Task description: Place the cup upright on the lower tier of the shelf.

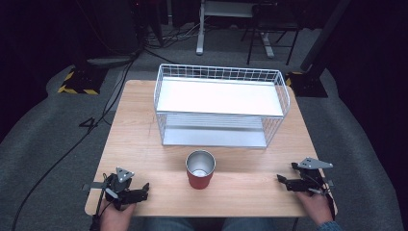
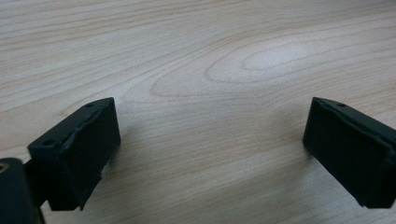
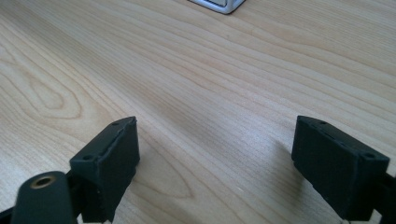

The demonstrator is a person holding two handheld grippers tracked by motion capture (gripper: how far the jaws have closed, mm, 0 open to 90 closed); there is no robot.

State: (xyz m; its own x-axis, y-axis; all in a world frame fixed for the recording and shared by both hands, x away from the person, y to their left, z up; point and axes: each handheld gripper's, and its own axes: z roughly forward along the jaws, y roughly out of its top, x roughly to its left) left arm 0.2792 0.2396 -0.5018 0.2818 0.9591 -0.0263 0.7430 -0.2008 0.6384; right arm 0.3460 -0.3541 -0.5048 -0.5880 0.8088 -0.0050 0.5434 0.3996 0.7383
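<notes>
A red cup [image 1: 200, 169] with a shiny metal inside stands upright near the table's front middle. Behind it stands a white two-tier wire rack [image 1: 221, 106]. My left gripper [image 1: 144, 188] rests at the front left corner of the wooden table [image 1: 144, 144], its jaws wide apart over bare wood [image 2: 210, 140]. At the front right, my right gripper [image 1: 280, 179] lies low with its jaws also spread and nothing between them [image 3: 215, 154]. Both grippers point inward toward the cup, each well apart from it.
The rack takes up the back half of the table; a corner of its base [image 3: 219, 4] shows in the right gripper view. Beyond the table, cables [image 1: 96, 120] trail on grey carpet, with stands and a desk frame farther back.
</notes>
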